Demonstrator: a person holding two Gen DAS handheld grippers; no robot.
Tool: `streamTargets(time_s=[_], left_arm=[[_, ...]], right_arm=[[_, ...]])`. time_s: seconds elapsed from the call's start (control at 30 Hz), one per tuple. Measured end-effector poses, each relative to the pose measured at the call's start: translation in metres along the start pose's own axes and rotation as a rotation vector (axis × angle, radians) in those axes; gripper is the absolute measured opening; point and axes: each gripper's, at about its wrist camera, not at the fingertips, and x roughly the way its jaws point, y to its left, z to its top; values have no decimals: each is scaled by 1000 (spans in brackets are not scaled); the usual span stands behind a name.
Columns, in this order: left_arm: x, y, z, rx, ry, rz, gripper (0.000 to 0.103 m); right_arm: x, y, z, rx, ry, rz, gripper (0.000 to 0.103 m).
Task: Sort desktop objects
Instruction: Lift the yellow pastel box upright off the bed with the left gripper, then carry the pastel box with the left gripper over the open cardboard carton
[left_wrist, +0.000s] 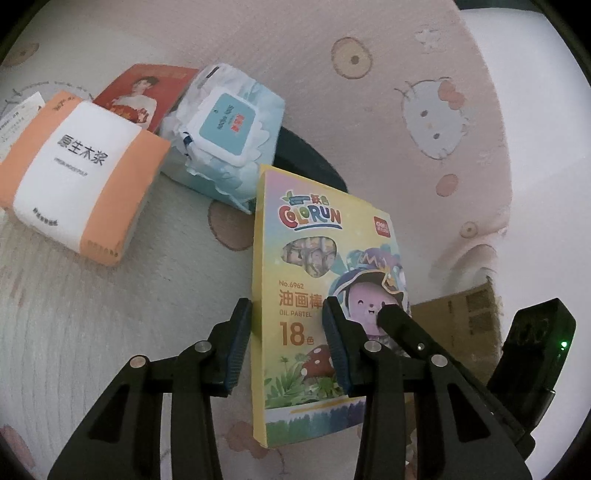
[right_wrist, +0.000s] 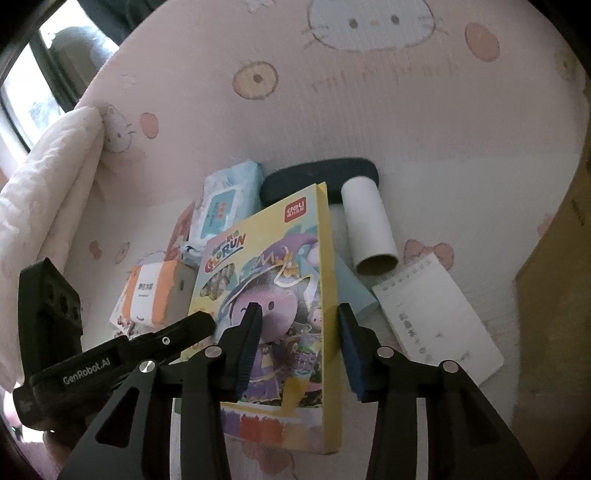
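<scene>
A yellow oil pastel box (left_wrist: 314, 295) is tilted up off the pink cartoon-print cloth. My left gripper (left_wrist: 286, 306) has its fingers either side of the box's left half, one along the left edge and one on the front face. My right gripper (right_wrist: 299, 314) straddles the same box (right_wrist: 273, 280), one finger on the face and one beyond the right edge. Whether either gripper clamps the box is unclear. An orange and white tissue pack (left_wrist: 77, 173), a blue wet-wipe pack (left_wrist: 225, 133) and a red booklet (left_wrist: 144, 92) lie to the left.
A dark oval case (right_wrist: 321, 177), a white cardboard tube (right_wrist: 369, 225), a light blue card (right_wrist: 354, 291) and a white notepad (right_wrist: 439, 321) lie on the cloth in the right wrist view. A cardboard box (right_wrist: 561, 295) stands at the right. A folded white blanket (right_wrist: 48, 192) lies at the left.
</scene>
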Motion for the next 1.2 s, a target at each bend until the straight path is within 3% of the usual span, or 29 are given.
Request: streamTargets(time_s=[0.27, 0.7, 0.9, 1.2], left_arm=[[-41, -22, -5, 69, -79, -65, 43], [-110, -29, -3, 113, -162, -108, 43], [-138, -56, -3, 208, -214, -131, 43], [-171, -94, -25, 259, -291, -170, 43]], right_arm=[[-46, 20, 1, -40, -85, -22, 38], [-93, 75, 8, -120, -134, -17, 38], [-126, 89, 15, -156, -184, -4, 38], [-187, 93, 17, -235, -250, -10, 38]])
